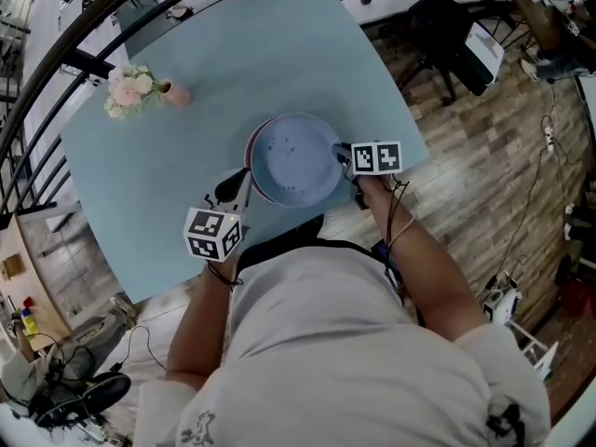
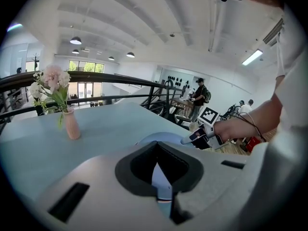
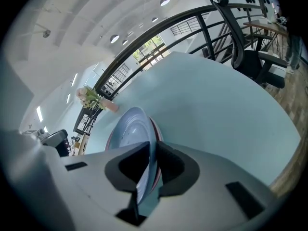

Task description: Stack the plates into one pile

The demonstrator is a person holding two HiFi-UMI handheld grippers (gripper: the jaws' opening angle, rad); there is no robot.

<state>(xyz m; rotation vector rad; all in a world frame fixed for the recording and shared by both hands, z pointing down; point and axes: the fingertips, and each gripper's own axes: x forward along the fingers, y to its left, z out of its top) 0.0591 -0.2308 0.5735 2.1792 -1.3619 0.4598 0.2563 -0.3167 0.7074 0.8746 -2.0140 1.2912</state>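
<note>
Starting at the left, the left hand-held gripper (image 1: 237,190) is pinching the near rim of the blue plate (image 1: 296,161), with its pads pressed on the edge. The blue plate lies on top of the pink plate (image 1: 250,164), on the table (image 1: 279,45) close to the person's side. At the right, the right hand-held gripper (image 1: 346,155) has its jaws slightly spread around the opposite rim. There is a gap beside the edge, so it has no grip.

Caution: the blue plate sits offset to the right, leaving the pink rim exposed on the left only. Pulling the left hand-held gripper away while it is clamped would likely drag the upper plate further off centre or tip it. Drawing the right jaws back at an angle could catch the rim and push both plates toward the table edge.

Count, left to right: one vase of flowers (image 1: 175,93), two hand-held grippers, two plates (one pink, one blue), all on one table.
</note>
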